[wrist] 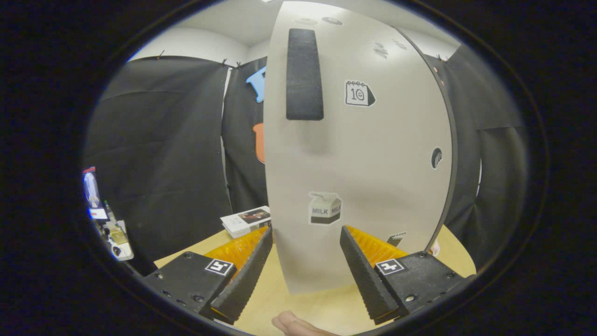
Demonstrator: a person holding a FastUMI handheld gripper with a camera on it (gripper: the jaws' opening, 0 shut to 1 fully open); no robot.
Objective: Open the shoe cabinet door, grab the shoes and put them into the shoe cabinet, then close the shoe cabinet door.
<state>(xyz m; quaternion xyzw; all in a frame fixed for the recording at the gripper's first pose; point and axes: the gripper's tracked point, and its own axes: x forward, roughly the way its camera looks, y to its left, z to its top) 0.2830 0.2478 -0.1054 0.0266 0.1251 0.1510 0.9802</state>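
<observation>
the shoe cabinet door point(364, 154) stands straight ahead of the tongs point(305, 275), very close, as a tall pale panel with its long axis upright. its lower edge comes down between the two fingers, which are spread wide and pinch nothing; neither finger seems to press on the panel. the dark handle point(304, 74) is a vertical bar high on the door, near its left edge, well above the fingers. whether the door is fully shut or a little ajar, i cannot tell from this angle, so the scene fits both a moment before opening and one after closing. the shoes are somewhere i cannot point to, and the inside of the cabinet is hidden behind the door.

small stickers sit on the panel, among them a milk carton sticker point(325, 208) just above the fingers. below lies the light wooden surface point(308, 303), with a fingertip point(291, 323) of a person resting at its near side. a flat box point(246, 220) lies beyond the left finger. black cloth point(163, 154) closes the room around.
</observation>
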